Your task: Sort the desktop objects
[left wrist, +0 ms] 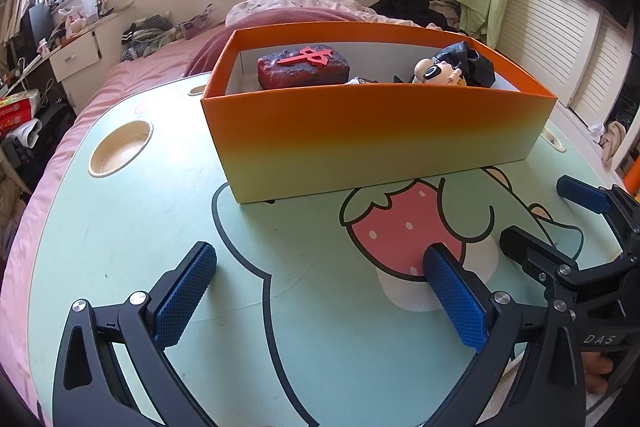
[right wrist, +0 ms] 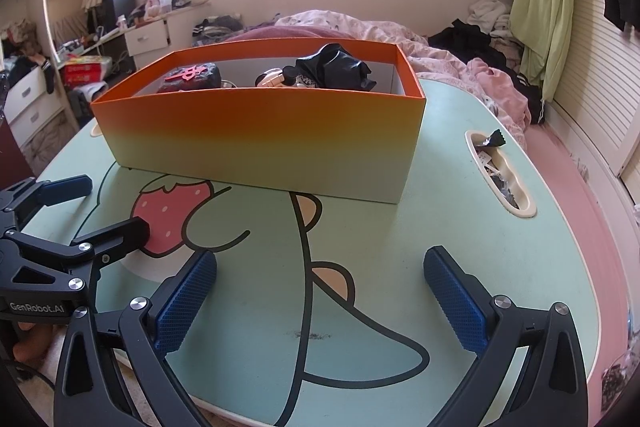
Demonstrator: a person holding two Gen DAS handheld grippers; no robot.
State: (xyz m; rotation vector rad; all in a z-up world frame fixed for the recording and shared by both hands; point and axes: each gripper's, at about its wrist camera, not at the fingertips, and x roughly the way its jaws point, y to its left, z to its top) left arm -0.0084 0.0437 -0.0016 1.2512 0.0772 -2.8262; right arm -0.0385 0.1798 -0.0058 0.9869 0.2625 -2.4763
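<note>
Both tools face orange box.

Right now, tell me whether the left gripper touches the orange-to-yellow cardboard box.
Apart. The left wrist view shows the left gripper open, with bare green tabletop between its fingertips and the box.

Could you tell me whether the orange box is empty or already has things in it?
Not empty. The orange box holds a dark red block, a small figure and a crumpled black item.

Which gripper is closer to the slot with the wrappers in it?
Right. The right gripper hovers beside the wrapper slot at the table's right edge; the left gripper sits farther away, on its far side.
</note>
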